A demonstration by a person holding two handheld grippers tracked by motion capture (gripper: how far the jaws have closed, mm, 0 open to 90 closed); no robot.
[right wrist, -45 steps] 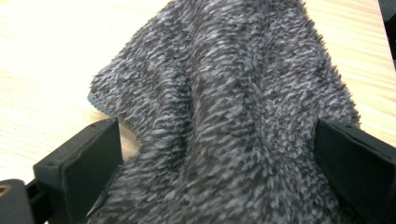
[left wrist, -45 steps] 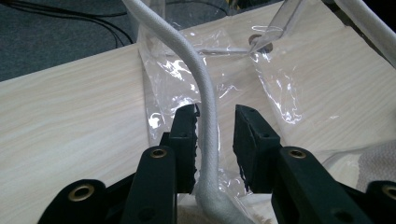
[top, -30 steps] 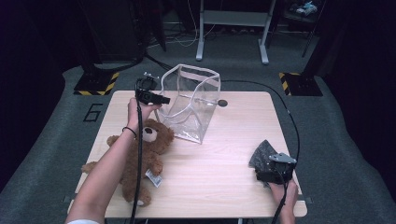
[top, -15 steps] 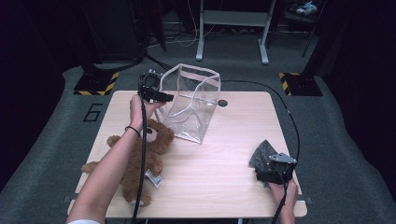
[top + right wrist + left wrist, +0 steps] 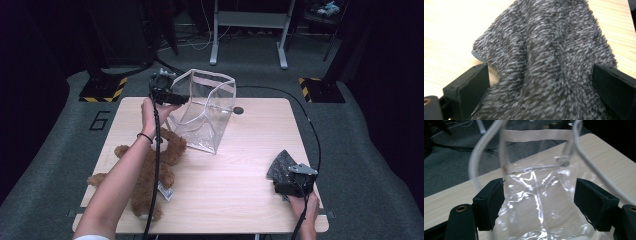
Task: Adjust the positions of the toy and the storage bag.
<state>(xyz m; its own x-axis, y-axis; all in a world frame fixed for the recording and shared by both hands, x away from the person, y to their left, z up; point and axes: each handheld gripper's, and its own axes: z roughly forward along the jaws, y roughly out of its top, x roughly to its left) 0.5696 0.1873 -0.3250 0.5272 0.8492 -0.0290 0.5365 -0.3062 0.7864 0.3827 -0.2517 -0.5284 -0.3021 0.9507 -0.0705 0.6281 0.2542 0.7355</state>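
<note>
1. Left gripper [image 5: 175, 96] at the near rim of the clear bag [image 5: 202, 112], upright mid-table; jaws just been opening, wide, nothing pinched.
2. Right gripper [image 5: 541, 100] wide over grey cloth [image 5: 544, 57], not clamped.
3. Advice: keep the rim spread before loading the teddy bear [image 5: 150, 170].

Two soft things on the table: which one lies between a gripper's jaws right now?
The grey fuzzy cloth, between the right gripper jaws near the table's right edge. The brown teddy bear lies untouched at the left.

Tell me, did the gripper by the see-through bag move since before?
Yes. The left gripper has risen and shifted toward the clear bag, farther from the teddy bear. Its jaws have just been opening, gripping nothing.
</note>
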